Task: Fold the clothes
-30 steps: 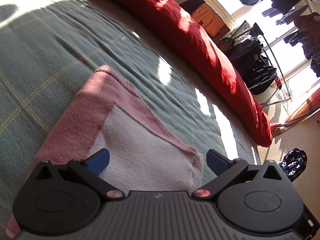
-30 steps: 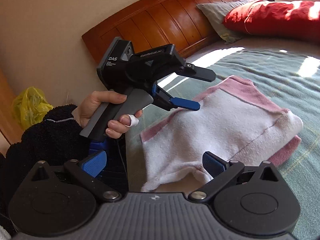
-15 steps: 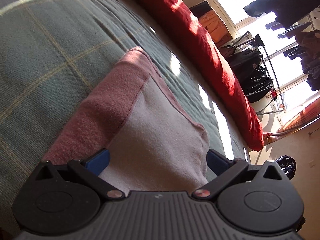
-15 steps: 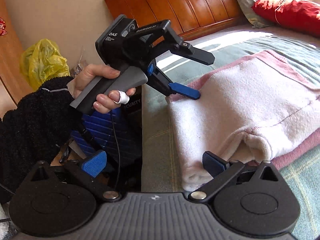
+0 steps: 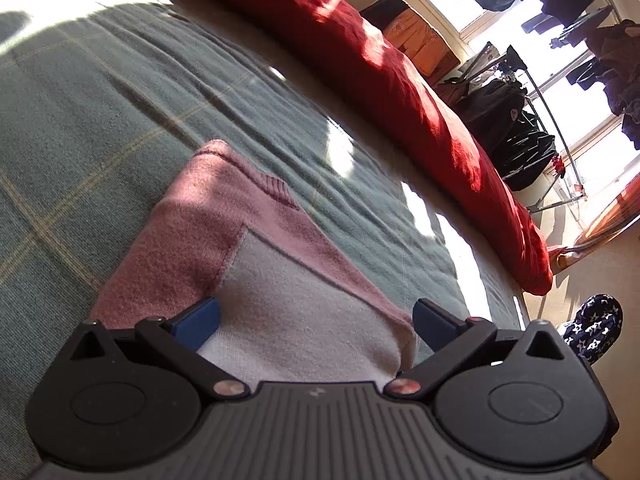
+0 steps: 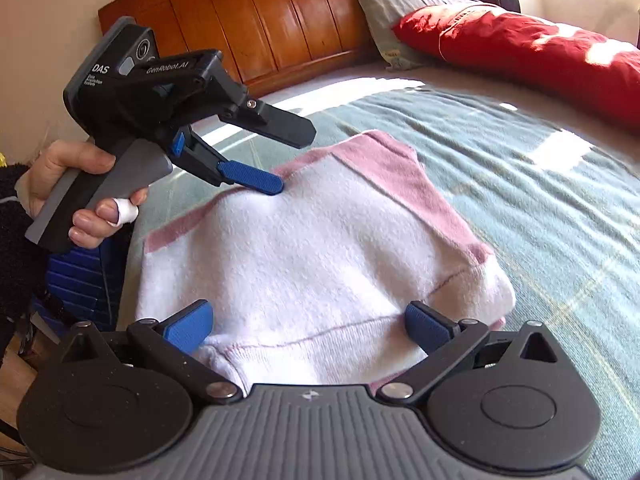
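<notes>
Your pink-and-white garment (image 6: 320,248) lies on the green checked bedspread (image 6: 540,208), near the bed's edge on your side. It is already down to a compact, roughly square bundle: white fleecy inside face up, pink edge showing along the far side and the left margin, seams running across the near part.

Your left tool (image 6: 288,160) hangs just over the bundle's far left corner, jaws spread wide and holding nothing; whether the lower blue pad (image 6: 252,178) touches the cloth, you cannot tell from here. Your right tool (image 6: 308,328) sits at the near edge, also spread open, cloth lying between its fingers but not pinched.

Judgement: folding is mostly done. The near right corner bulges and the edges do not line up cleanly, so one more fold or a smoothing pass looks left.

No other clothes waiting on the bed show; the red pillow (image 6: 520,52) lies well apart.
</notes>
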Tool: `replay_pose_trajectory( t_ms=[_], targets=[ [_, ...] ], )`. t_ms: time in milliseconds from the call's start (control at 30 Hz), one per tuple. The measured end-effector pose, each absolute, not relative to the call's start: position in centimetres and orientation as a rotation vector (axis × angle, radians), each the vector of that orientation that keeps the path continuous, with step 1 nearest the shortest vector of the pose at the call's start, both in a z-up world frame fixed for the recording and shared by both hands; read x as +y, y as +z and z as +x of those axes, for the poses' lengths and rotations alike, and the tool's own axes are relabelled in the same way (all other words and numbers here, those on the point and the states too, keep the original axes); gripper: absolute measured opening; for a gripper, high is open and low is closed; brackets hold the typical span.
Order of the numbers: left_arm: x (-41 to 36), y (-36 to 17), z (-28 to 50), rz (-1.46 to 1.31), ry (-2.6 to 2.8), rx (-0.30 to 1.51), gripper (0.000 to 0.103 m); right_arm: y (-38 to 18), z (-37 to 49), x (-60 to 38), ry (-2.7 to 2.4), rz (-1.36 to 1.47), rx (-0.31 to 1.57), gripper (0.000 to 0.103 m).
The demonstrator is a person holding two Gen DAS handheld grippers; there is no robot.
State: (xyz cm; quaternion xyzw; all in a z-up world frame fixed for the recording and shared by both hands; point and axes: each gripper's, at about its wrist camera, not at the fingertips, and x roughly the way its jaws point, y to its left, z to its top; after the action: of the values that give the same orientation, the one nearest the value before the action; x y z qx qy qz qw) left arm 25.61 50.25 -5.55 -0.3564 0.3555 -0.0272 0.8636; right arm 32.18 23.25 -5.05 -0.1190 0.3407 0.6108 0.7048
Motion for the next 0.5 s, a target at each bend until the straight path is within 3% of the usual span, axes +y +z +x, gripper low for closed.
replay_pose_trajectory(
  t_ms=[200,500],
  targets=[
    [48.2,-2.6,26.2,-0.520,-0.015,0.745,0.102,-5.1,32.5,22.3,1.378,-0.218,0.784,0.103],
    [47.4,-4.2,27.3,-0.415,0.058,0.826,0.102,-5.1,32.0,22.8,1.347,-0.238,0.781,0.103]
  ],
)
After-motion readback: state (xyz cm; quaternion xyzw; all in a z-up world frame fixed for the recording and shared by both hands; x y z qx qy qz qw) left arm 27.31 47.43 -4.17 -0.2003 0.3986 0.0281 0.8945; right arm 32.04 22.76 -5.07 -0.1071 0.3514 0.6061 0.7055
